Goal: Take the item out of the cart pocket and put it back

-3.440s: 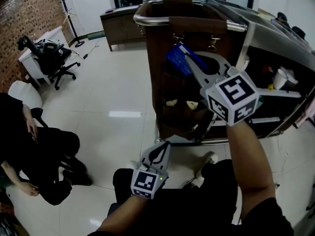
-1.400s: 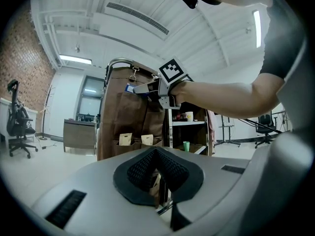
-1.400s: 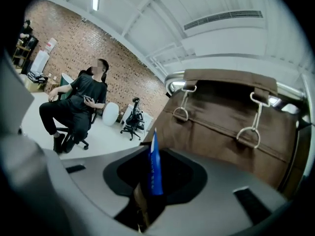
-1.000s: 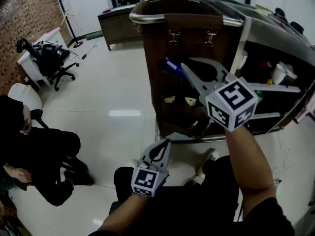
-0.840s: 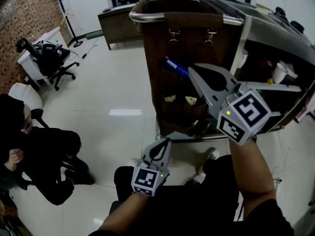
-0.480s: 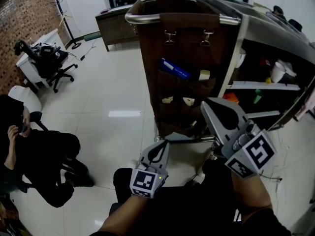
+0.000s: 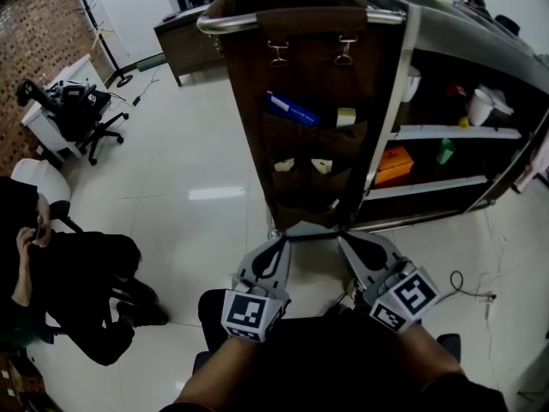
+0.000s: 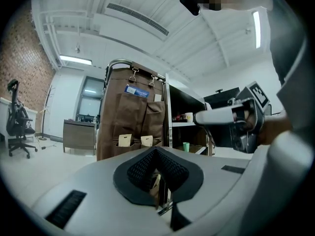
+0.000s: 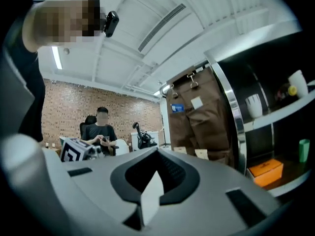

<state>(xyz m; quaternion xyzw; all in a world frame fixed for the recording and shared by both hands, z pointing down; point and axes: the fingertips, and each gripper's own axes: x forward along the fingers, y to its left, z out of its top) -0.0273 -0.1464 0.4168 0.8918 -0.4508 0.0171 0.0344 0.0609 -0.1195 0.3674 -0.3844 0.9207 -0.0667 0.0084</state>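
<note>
Grey left gripper (image 7: 282,241), right gripper (image 7: 342,238): jaws together.

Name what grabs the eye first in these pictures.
The brown pocket organiser hanging on the cart dominates, with a blue packet poking from an upper pocket. Both the left gripper and right gripper sit shut and empty below it; a seated person in black is at far left.

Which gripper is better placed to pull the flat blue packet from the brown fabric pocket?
Left, narrowly. Both grippers hang shut and empty, but the left gripper lies in line with the flat blue packet; the right gripper sits toward the shelves.
</note>
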